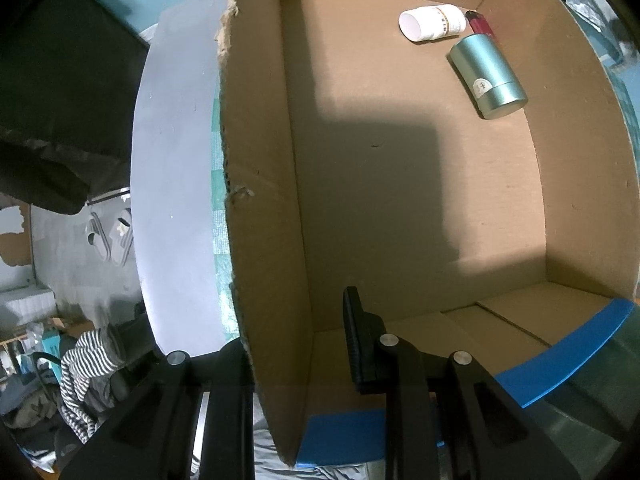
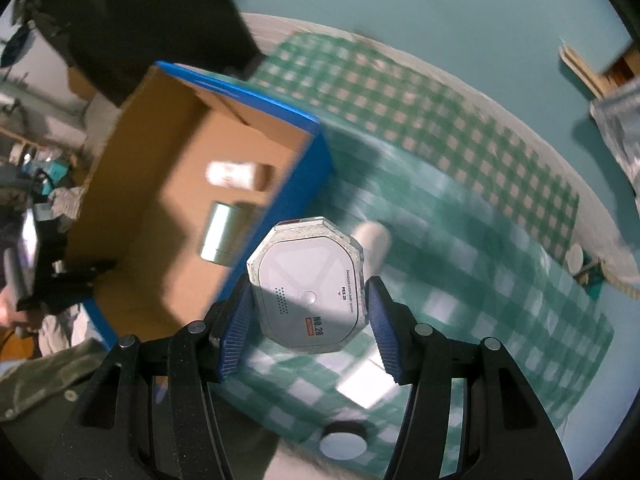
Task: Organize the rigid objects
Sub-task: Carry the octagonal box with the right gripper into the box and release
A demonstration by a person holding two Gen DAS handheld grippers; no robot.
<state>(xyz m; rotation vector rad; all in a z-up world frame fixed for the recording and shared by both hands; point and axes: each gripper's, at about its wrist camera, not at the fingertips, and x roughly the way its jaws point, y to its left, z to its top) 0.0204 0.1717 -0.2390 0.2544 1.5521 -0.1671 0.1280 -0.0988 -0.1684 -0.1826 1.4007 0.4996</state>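
Right gripper point(image 2: 307, 312) clamps grey octagonal device point(image 2: 308, 286) over green checked cloth point(image 2: 460, 208), cardboard box point(image 2: 132, 184) at ten o'clock, left gripper point(image 1: 296, 344) straddles box wall, closure uncertain, white bottle point(image 1: 432, 22), teal canister point(image 1: 490, 76) inside at one o'clock

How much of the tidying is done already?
Done: a white bottle, a red lighter and a teal tin lie inside the cardboard box. In hand: the right gripper carries a grey octagonal device beside the box. Left: a blurry white thing on the checkered cloth.
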